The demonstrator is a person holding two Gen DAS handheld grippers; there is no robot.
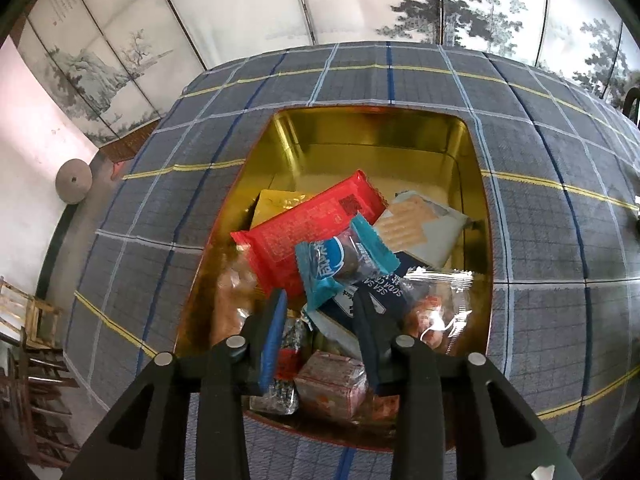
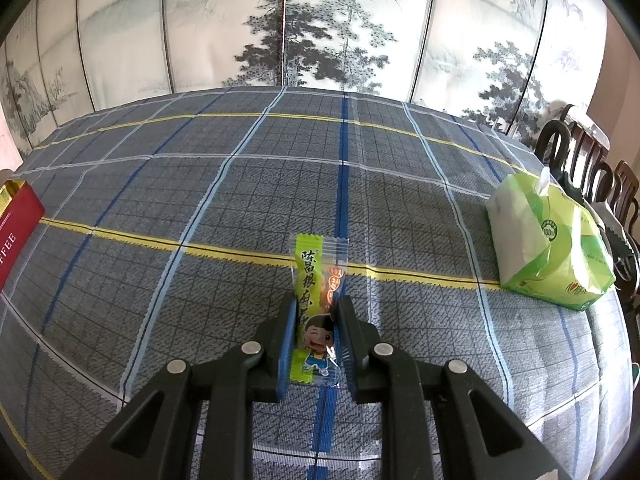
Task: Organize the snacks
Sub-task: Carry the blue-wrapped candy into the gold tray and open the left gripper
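In the left wrist view a gold-lined tin [image 1: 376, 132] sits on the plaid tablecloth and holds several snack packets: a red one [image 1: 308, 224], a teal-wrapped one [image 1: 344, 268], a beige cracker pack [image 1: 420, 228] and a clear bag [image 1: 436, 304]. My left gripper [image 1: 320, 308] hovers over the tin, open, with the teal packet's lower end between the fingers but not pinched. In the right wrist view my right gripper [image 2: 317, 312] is closed on a green candy packet [image 2: 316, 304] with a cartoon boy, which rests on the cloth.
A green tissue pack [image 2: 552, 244] lies at the table's right side. A red coffee box [image 2: 16, 232] shows at the left edge. Dark wooden chairs [image 2: 592, 168] stand beyond the right edge. A painted folding screen [image 2: 320, 24] stands behind the table.
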